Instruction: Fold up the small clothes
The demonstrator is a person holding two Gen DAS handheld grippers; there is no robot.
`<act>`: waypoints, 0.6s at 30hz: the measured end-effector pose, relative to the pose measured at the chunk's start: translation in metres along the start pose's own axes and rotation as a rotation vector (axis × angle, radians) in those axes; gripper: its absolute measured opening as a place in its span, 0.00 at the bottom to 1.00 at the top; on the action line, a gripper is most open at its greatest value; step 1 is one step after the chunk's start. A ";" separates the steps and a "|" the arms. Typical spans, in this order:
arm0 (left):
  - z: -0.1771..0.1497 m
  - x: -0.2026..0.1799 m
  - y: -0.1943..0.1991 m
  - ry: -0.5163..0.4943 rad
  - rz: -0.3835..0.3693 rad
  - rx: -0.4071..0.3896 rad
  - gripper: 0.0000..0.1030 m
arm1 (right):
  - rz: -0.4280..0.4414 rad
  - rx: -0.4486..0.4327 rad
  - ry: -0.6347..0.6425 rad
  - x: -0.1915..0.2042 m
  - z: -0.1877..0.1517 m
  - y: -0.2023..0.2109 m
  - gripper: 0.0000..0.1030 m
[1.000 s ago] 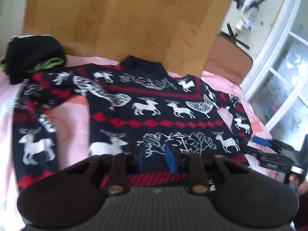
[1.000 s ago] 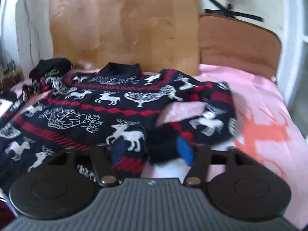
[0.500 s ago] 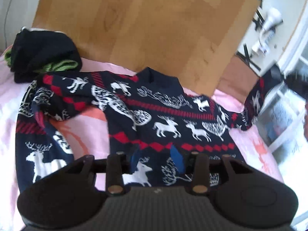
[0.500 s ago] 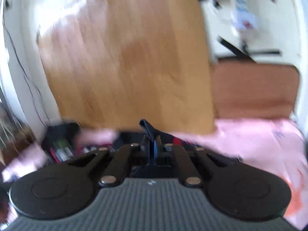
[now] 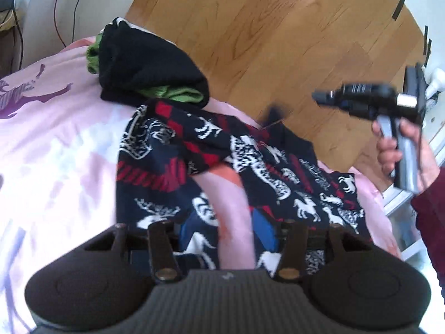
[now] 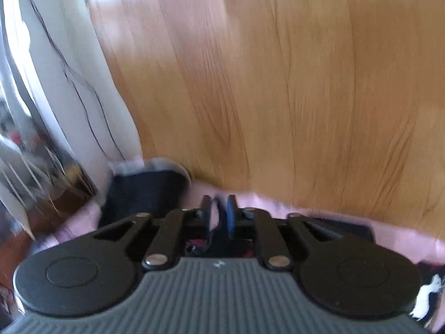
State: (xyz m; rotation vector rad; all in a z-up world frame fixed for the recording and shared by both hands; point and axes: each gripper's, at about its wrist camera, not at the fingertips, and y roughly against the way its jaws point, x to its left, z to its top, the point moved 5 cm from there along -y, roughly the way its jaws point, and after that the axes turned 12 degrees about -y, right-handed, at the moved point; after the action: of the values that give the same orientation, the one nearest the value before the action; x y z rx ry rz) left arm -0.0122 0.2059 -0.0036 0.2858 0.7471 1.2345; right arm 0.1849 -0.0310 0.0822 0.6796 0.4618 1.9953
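Note:
A navy sweater (image 5: 278,172) with white reindeer and red bands lies on the pink bedcover (image 5: 55,144); its left sleeve (image 5: 150,167) bends down toward my left gripper (image 5: 226,232). That gripper hovers low over sleeve and body, its jaws opening, with only bedcover and knit seen between the blue pads (image 5: 264,231). A hand holds my right gripper (image 5: 315,96) up in the air at the right, apart from a blurred dark bit of cloth (image 5: 275,114) near the collar. In the right wrist view the right gripper (image 6: 218,203) shows a narrow gap, jaws opening, pink showing through.
A folded pile of black and green clothes (image 5: 150,69) sits at the head of the bed, left of the sweater, seen also as the dark pile (image 6: 144,192). A wooden board (image 5: 278,41) stands behind the bed. A white wall with cables (image 6: 69,83) is at the left.
My left gripper slid left from the hem toward the left sleeve and its jaws widened. My right gripper shut on the right sleeve, swung up toward the board, then parted slightly.

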 end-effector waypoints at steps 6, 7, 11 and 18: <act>0.011 0.000 -0.018 -0.019 -0.013 0.014 0.45 | -0.164 -0.048 0.013 -0.082 -0.025 0.046 0.21; 0.012 -0.003 -0.021 -0.024 -0.015 0.016 0.45 | -0.185 -0.042 -0.006 -0.098 -0.030 0.050 0.21; 0.012 -0.010 -0.024 -0.035 -0.020 0.019 0.45 | -0.186 0.009 -0.129 -0.154 -0.078 0.066 0.24; 0.011 0.001 0.011 -0.022 0.005 -0.044 0.47 | -0.300 0.009 -0.122 -0.158 -0.095 0.061 0.27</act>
State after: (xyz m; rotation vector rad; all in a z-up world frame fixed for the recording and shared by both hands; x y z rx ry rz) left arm -0.0135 0.2128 0.0103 0.2649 0.6997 1.2493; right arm 0.1478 -0.2025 0.0004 0.6902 0.4705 1.6617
